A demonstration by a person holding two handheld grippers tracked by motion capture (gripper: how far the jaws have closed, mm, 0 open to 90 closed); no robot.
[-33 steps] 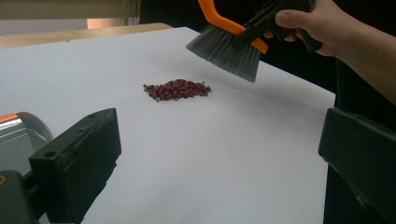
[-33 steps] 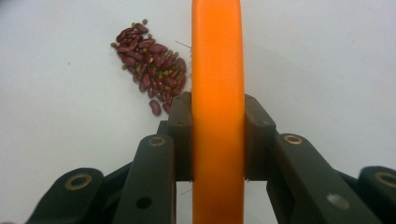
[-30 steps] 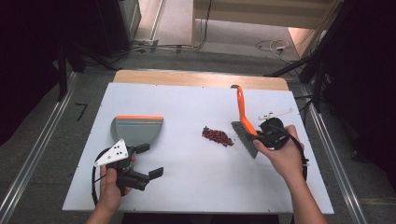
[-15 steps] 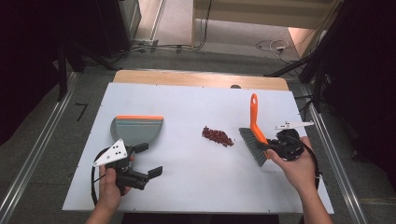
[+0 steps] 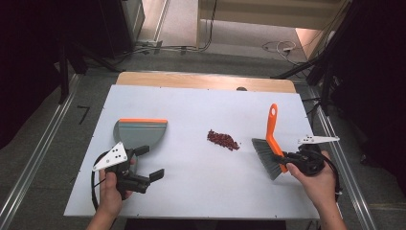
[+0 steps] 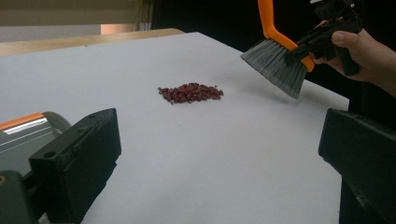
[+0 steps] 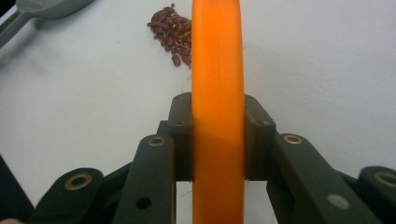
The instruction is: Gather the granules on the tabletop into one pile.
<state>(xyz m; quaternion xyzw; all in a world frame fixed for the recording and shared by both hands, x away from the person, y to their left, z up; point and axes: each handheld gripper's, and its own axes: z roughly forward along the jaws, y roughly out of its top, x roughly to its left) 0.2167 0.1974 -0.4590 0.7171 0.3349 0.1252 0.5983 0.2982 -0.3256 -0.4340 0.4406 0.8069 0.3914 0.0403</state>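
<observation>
Rightward from the beans (image 5: 223, 140) went the brush (image 5: 271, 143), clamped in the right gripper (image 5: 287, 158), handle pointing away, bristles down; left gripper (image 5: 148, 163) gapes by the dustpan (image 5: 140, 132).

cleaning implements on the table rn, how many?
2. The dustpan lies on the left side of the table, just ahead of the open left tool. The brush is clamped by its orange handle in the right tool, right of the beans.

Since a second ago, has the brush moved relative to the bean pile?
Yes. The brush, clamped in the right gripper, has shifted right in the high view, away from the pile of red beans, opening a gap of bare table.
</observation>
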